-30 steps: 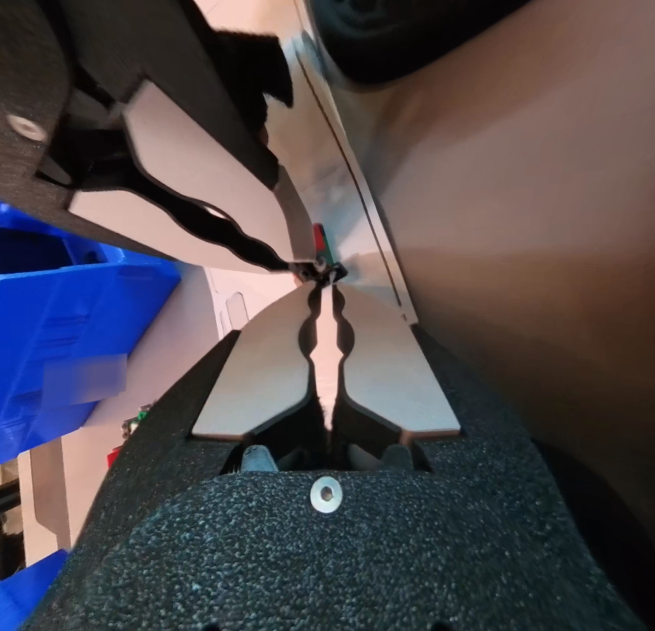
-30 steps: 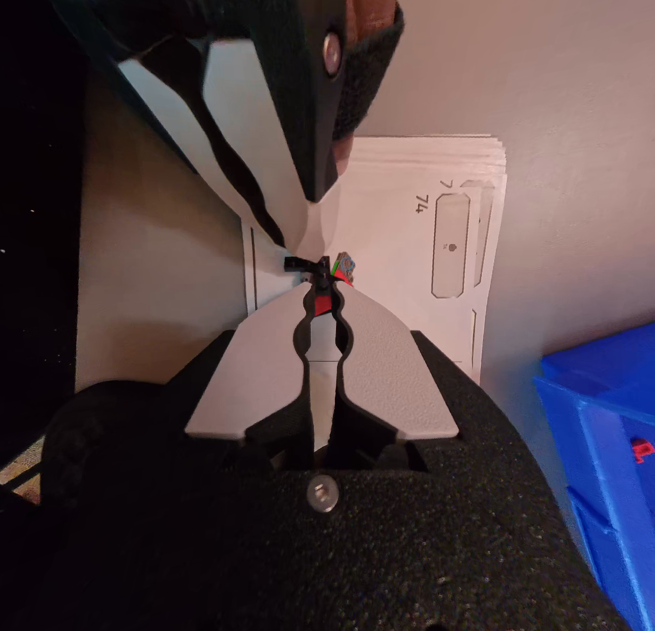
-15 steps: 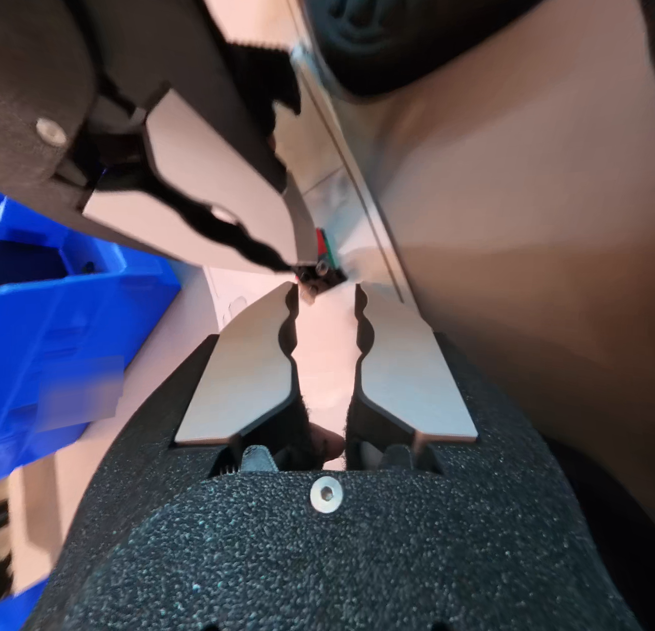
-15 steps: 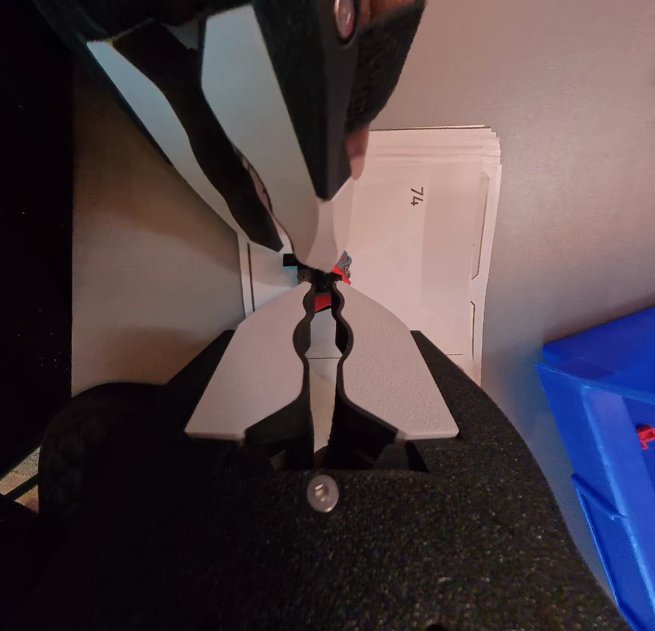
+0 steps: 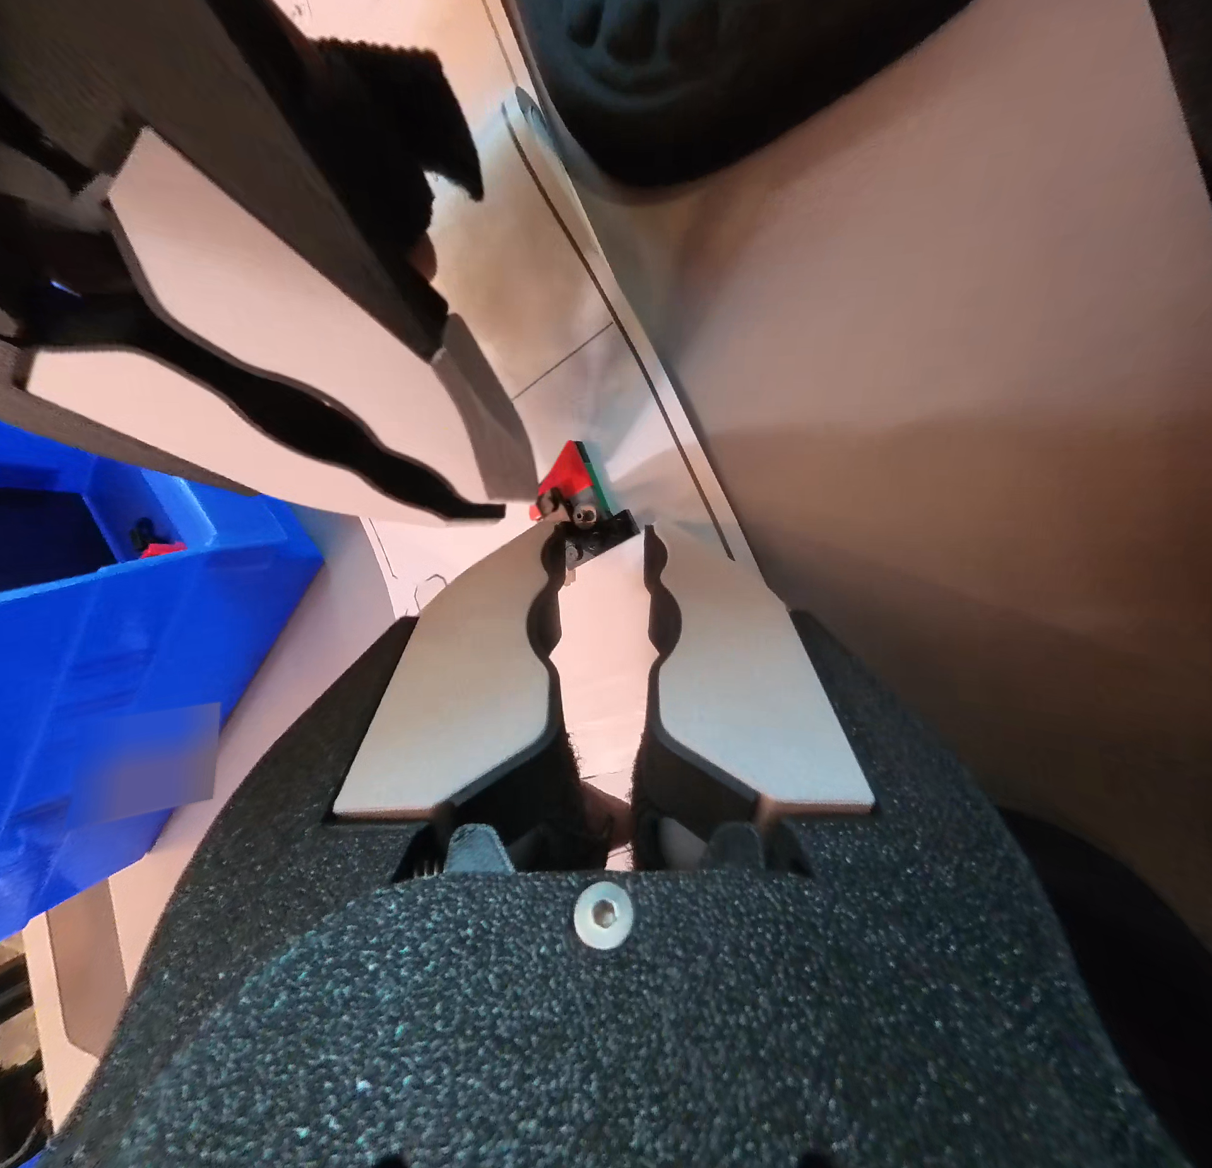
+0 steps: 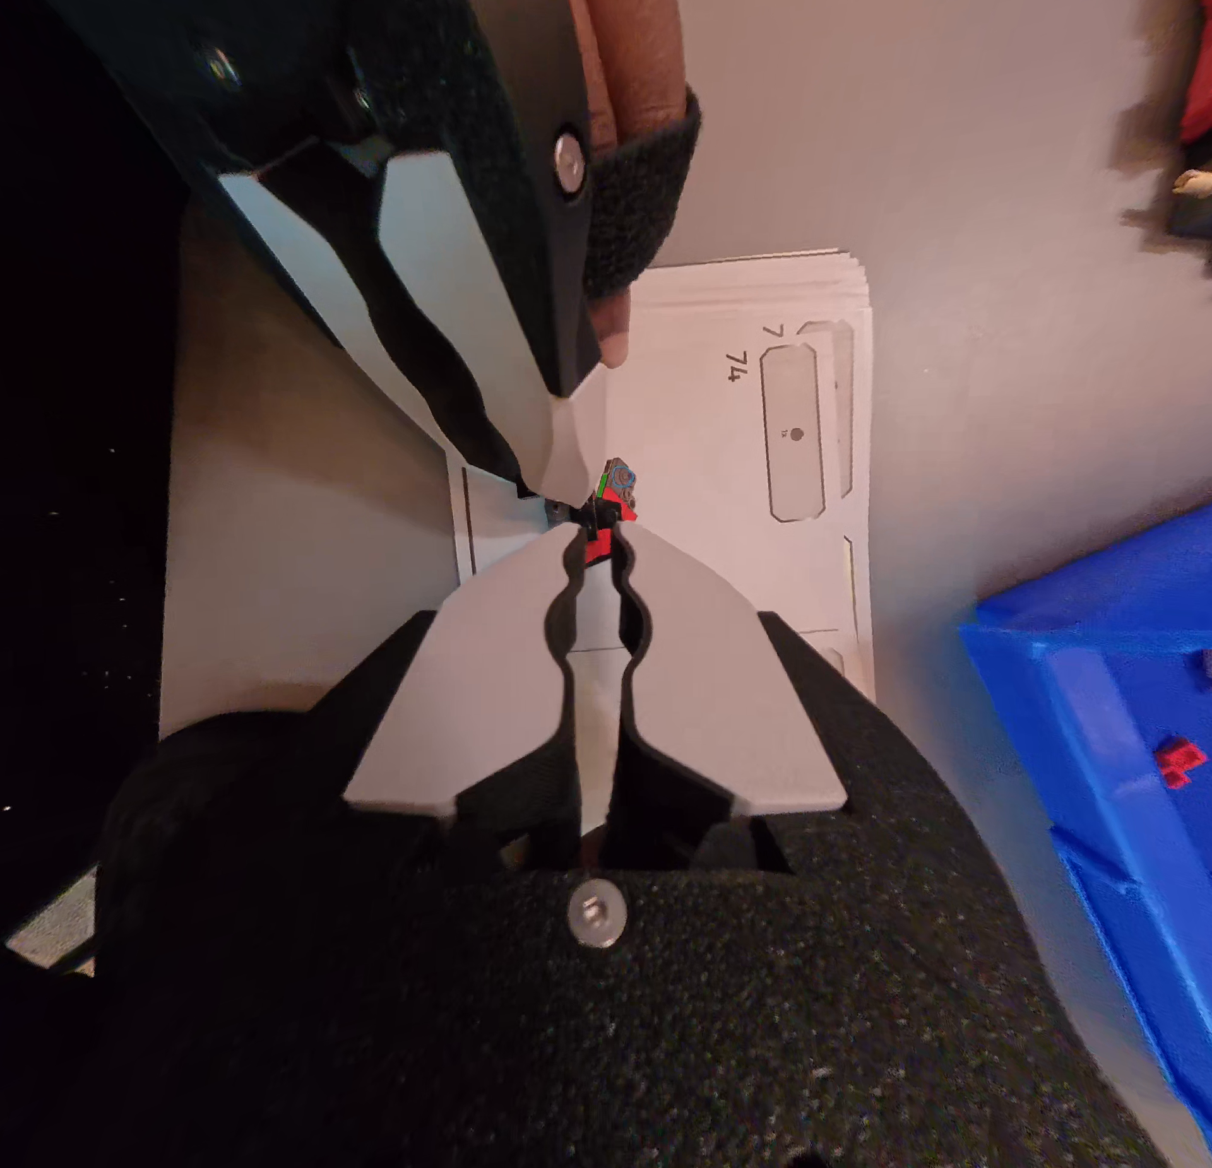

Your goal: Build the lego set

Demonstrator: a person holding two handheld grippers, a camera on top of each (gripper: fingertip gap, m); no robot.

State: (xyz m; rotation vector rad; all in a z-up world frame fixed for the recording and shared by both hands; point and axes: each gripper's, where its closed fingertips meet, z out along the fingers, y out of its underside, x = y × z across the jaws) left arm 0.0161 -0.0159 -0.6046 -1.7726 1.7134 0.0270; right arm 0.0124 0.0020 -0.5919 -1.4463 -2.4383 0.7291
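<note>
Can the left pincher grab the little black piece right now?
Probably yes. The left gripper is open, the black piece sits right at its fingertips, and nothing lies between; the right gripper holds the red assembly.

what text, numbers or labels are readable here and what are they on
I won't quote any writing, only say where it stands.
White instruction booklet: legible printed numbers beside a grey parts box.
Inside that box: a tiny marking, too small to read.
Blue bin: nothing readable.

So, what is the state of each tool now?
Left tool: open, holding nothing.
Right tool: shut on the small lego piece.
</note>
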